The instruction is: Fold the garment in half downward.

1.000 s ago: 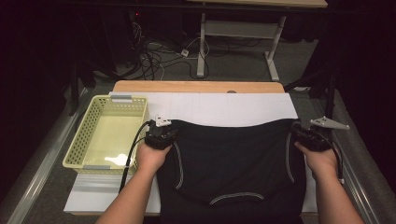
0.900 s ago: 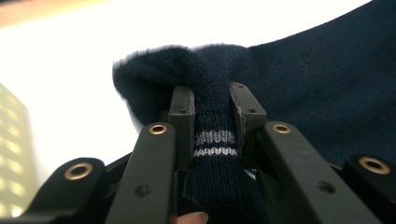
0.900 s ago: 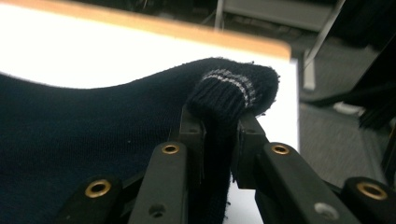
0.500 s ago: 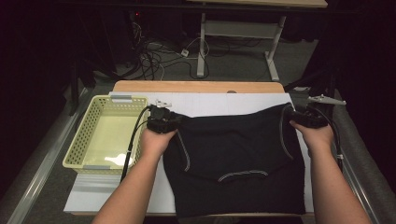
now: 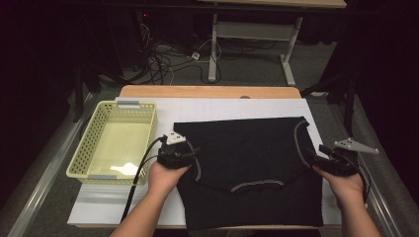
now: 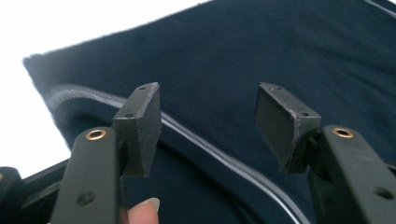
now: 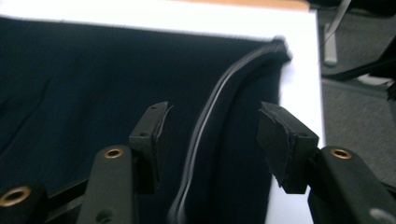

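Folding black sleeveless shirt (image 5: 249, 163): far fold laid. Left gripper (image 5: 184, 148) and right gripper (image 5: 318, 157) just opening, jaws apart, nothing pinched. Next: regrip side edges for following fold.

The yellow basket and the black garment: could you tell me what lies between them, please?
In the high view, the left gripper, open, and a strip of white mat lie between the yellow basket and the black garment.

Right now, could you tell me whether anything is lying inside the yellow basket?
No, the yellow basket sits empty on the table's left side, beside the black garment, with just its bare floor showing.
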Motion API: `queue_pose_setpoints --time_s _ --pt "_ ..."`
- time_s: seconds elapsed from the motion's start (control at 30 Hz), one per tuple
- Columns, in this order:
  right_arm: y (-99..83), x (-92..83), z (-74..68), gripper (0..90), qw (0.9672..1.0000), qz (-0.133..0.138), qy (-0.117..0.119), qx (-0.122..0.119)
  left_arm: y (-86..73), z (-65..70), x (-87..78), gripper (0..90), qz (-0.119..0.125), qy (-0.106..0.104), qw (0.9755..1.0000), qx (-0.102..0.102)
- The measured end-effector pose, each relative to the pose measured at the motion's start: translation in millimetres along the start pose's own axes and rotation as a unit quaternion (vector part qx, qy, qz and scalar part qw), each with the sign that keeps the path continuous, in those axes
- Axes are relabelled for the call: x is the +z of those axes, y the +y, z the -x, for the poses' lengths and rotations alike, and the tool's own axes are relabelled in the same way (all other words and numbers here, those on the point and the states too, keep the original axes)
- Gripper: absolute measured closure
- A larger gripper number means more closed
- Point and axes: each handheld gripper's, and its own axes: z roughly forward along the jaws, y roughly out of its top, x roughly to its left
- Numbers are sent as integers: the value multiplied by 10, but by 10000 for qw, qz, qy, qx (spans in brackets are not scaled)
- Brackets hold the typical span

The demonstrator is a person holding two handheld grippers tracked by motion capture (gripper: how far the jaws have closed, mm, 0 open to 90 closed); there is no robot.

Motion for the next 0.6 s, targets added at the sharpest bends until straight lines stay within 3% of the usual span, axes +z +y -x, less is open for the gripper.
queue_pose_setpoints --time_s 0.1,0.27,0.37,0.4,0.6 --pt "-162 -96 -86 465 9999 -58 8 -83 -196 124 -116 403 -36 -177 9998 123" --pt "-336 -210 -172 465 9999 -82 98 -82 -377 262 -225 404 -141 -388 9985 352" --pt "-376 -192 -176 458 9998 -139 110 -108 -440 288 -194 404 -290 -367 9977 490" --pt "-381 -173 -173 457 9997 -177 98 -109 -459 280 -158 404 -370 -404 9975 454" --pt "-374 22 -159 449 9991 -396 89 -110 -526 299 -19 449 -670 -471 9948 614"
